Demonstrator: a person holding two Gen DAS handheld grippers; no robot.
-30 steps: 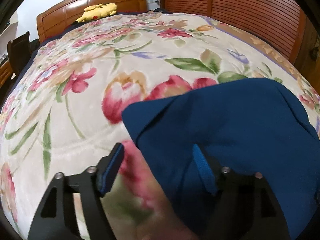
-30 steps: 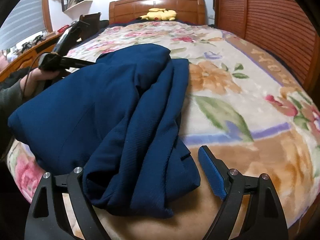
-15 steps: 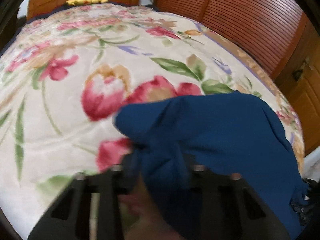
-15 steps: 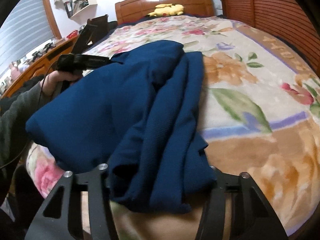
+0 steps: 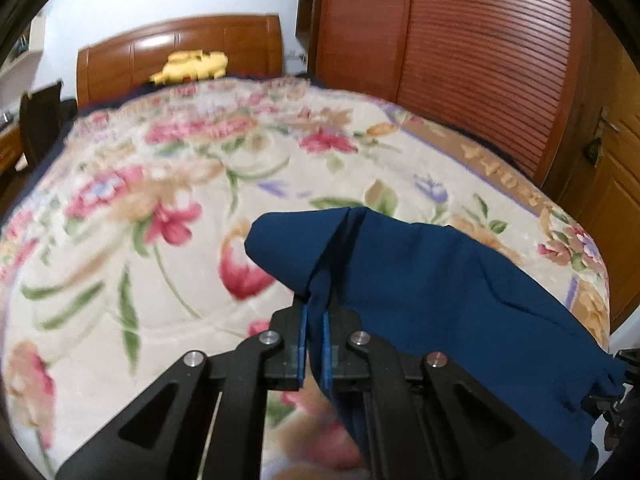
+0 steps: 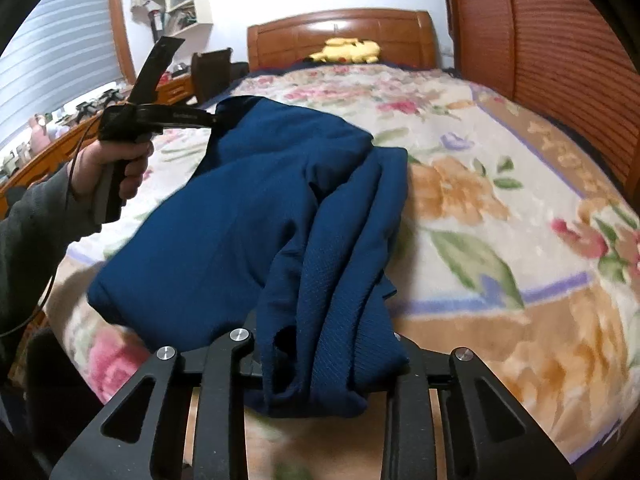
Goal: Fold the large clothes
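My left gripper (image 5: 314, 344) clamped the blue garment (image 6: 280, 208); my right gripper (image 6: 324, 364) was closing on its bunched end (garment stretched toward eleven o'clock).

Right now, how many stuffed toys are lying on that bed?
1. A yellow stuffed toy lies at the far end of the bed, against the wooden headboard. The blue garment could hide others.

a: what colour is the garment (image 6: 248, 216)?
b: deep blue, plain.
a: and the blanket (image 5: 120, 240)?
b: cream with red, pink and orange flowers, green leaves.
a: the plush toy (image 6: 348, 51)?
b: yellow.
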